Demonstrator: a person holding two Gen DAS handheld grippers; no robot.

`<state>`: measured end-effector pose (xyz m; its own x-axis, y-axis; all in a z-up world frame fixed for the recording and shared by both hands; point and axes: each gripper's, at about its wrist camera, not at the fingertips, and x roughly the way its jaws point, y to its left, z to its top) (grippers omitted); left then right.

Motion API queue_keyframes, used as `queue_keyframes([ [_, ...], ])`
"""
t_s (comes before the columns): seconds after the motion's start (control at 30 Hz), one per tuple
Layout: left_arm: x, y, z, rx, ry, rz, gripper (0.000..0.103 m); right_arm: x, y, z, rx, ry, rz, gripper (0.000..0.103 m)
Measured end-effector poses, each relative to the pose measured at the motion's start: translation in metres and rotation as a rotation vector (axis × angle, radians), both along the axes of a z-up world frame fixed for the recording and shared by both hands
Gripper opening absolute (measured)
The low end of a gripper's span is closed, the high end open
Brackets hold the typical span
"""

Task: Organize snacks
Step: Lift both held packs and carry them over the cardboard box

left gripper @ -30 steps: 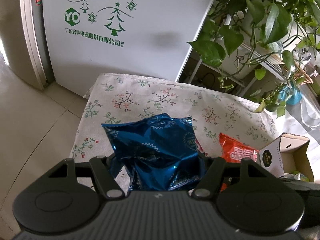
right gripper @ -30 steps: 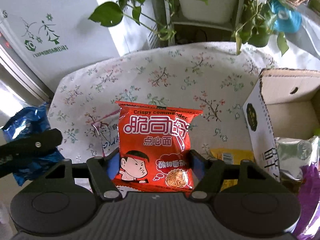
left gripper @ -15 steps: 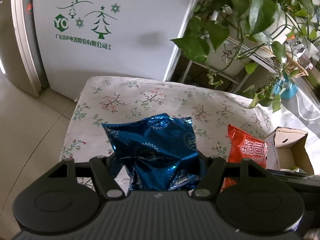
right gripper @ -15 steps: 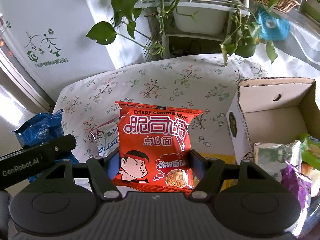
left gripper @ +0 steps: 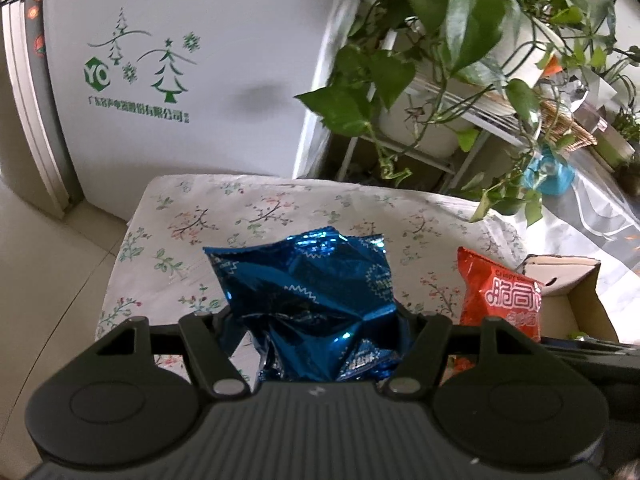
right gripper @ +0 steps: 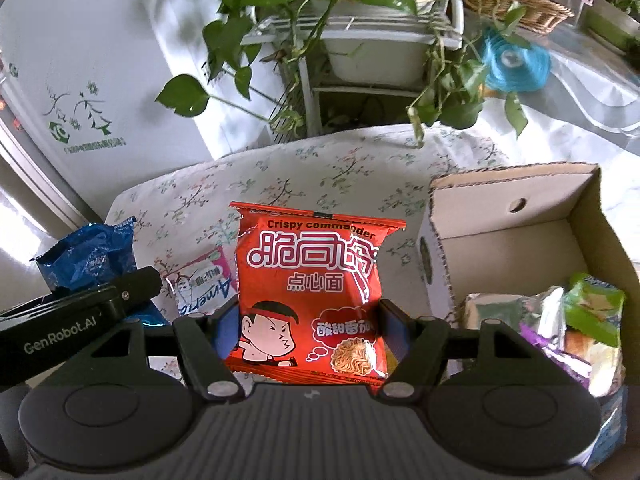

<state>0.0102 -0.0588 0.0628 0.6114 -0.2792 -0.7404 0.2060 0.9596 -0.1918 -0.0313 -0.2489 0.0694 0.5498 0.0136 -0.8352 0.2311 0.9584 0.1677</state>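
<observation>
Over the table, left-wrist view: left tongs clamped on a crumpled blue packet; the cardboard box lies far right.

Right-wrist view: right tongs pinching an upright red noodle packet, box just right, so this hand is nearer.

left gripper | clamps blue snack bag (crumpled) | above floral tablecloth

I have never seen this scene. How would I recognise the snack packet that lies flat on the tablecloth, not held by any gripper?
Find the table with the floral cloth beside the cardboard box. On the cloth, between the blue foil bag and the red noodle packet, lies a small white packet. It alone is pale with pink trim, and no gripper holds it.
</observation>
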Motion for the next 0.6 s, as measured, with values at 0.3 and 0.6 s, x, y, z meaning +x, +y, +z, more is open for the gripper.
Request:
queue_keyframes([
  [0.3, -0.006, -0.017, 0.008, -0.013, -0.047, -0.037, 0.068, -0.012, -0.022, 0.013, 0.004, -0.039, -0.040, 0.076],
  [0.6, -0.016, -0.047, 0.014, -0.043, -0.086, -0.145, 0.068, -0.031, -0.060, 0.030, 0.024, -0.095, -0.130, 0.076],
])
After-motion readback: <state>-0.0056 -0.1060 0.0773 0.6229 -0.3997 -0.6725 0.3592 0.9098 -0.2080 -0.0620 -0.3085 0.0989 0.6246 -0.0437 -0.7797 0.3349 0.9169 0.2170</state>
